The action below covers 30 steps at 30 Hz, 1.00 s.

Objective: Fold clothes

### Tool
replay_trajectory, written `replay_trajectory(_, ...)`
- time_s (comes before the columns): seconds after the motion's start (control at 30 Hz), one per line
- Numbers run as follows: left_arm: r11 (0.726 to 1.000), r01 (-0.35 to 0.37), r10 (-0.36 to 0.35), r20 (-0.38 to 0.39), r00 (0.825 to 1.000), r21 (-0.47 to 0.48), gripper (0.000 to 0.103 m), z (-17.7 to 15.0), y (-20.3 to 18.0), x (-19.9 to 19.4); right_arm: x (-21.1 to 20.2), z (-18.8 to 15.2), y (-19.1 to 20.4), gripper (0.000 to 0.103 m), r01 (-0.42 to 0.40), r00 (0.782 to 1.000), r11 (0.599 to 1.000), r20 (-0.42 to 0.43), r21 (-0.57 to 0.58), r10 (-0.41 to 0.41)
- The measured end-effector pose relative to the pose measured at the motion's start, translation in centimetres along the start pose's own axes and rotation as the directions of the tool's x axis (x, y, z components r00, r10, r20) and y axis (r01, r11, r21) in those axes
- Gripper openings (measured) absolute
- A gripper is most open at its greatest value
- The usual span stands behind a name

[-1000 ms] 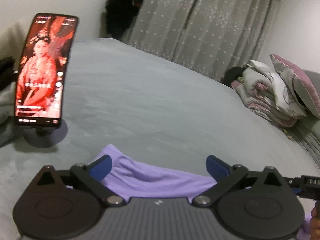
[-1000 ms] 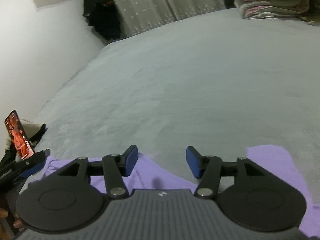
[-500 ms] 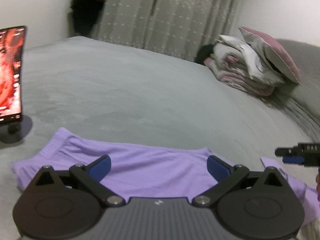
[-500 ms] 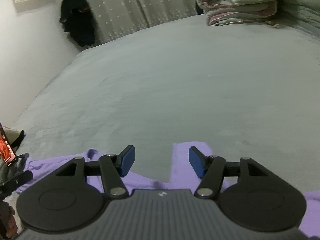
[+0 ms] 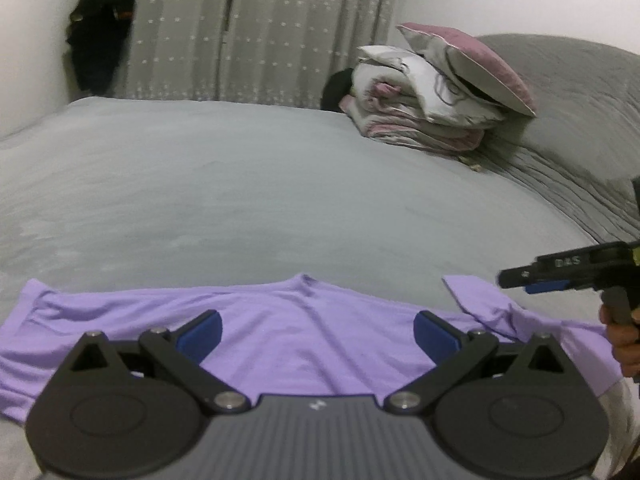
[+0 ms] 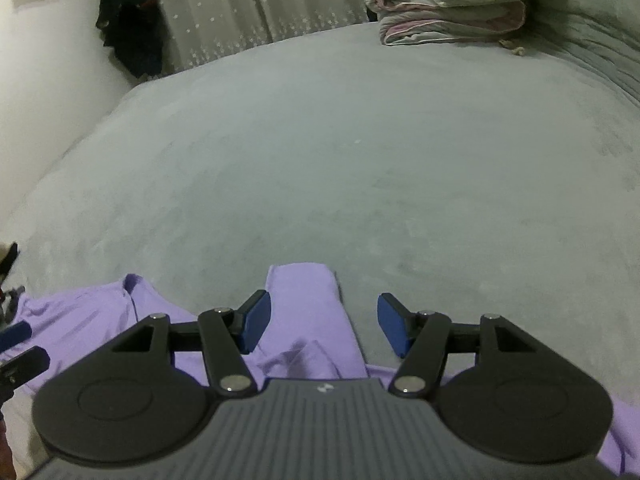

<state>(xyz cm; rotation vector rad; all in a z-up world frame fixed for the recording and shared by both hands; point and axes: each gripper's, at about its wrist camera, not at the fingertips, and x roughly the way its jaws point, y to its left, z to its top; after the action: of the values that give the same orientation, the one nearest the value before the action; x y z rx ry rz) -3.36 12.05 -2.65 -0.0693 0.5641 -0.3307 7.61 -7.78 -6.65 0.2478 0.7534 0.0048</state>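
A lilac shirt [image 5: 280, 312] lies spread flat along the near edge of the grey bed [image 5: 280, 184]. My left gripper [image 5: 316, 328] hovers over the shirt's middle, just below the neckline, open with nothing pinched. In the right wrist view one sleeve [image 6: 304, 300] points away from me and lies between the fingers of my right gripper [image 6: 324, 318], which is open; the pads stand clear of the cloth on both sides. The right gripper [image 5: 516, 278] also shows at the right edge of the left wrist view, with a hand [image 5: 624, 340] on it, above that sleeve.
A stack of folded bedding with a pink pillow [image 5: 432, 112] sits at the far right of the bed. A grey quilted cover [image 5: 580, 140] rises beside it. Dark clothes [image 5: 100, 28] hang by the curtains [image 5: 260, 28]. The bed beyond the shirt is bare.
The left gripper has swung right along the shirt; the phone has left its view and the right gripper has come into it. The right gripper has shifted so the sleeve lies between its fingers.
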Motion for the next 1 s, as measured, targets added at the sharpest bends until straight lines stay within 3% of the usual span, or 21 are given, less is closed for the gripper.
replay_trajectory(0.07,1.0,0.006,-0.006,-0.005,1.0,0.0,0.1,0.0,-0.5,0.4,0.5,-0.1,0.4,0.064,-0.005,1.0,1.0,-0.006,-0.02,0.005)
replay_trajectory(0.2,1.0,0.019,-0.019,-0.017,1.0,-0.021,0.082,0.2,-0.9,1.1,1.8,-0.1,1.3,0.056,-0.017,1.0,0.998,-0.022,-0.062,0.015)
replay_trajectory(0.27,0.999,0.017,-0.018,-0.029,0.999,-0.033,0.073,0.3,-1.0,1.7,2.6,-0.3,2.1,0.042,-0.029,0.999,0.994,-0.04,-0.103,0.025)
replay_trajectory(0.37,0.997,0.021,-0.024,-0.049,0.998,-0.068,0.06,0.3,-1.0,2.5,3.7,-0.5,3.0,0.034,-0.032,0.998,0.987,-0.062,-0.158,0.022)
replay_trajectory(0.43,0.996,0.029,-0.034,-0.06,0.998,-0.086,0.057,0.3,-1.0,3.0,4.2,-0.8,3.3,0.028,-0.005,0.998,0.98,-0.061,-0.201,-0.007)
replay_trajectory(0.57,0.996,0.03,-0.036,-0.077,0.996,-0.081,0.055,0.0,-1.3,3.5,4.7,-1.2,3.6,0.003,0.06,0.997,0.959,-0.026,-0.276,-0.07)
replay_trajectory(0.83,0.997,0.023,-0.029,-0.088,0.996,-0.072,0.055,-0.1,-0.9,3.5,0.4,-1.2,1.6,0.002,0.135,0.989,0.959,0.099,-0.25,-0.113)
replay_trajectory(1.0,0.995,0.053,-0.06,-0.085,0.995,-0.089,0.054,-0.1,-0.2,3.0,-3.2,-1.1,-0.9,0.002,0.172,0.976,0.967,0.167,-0.188,-0.141)
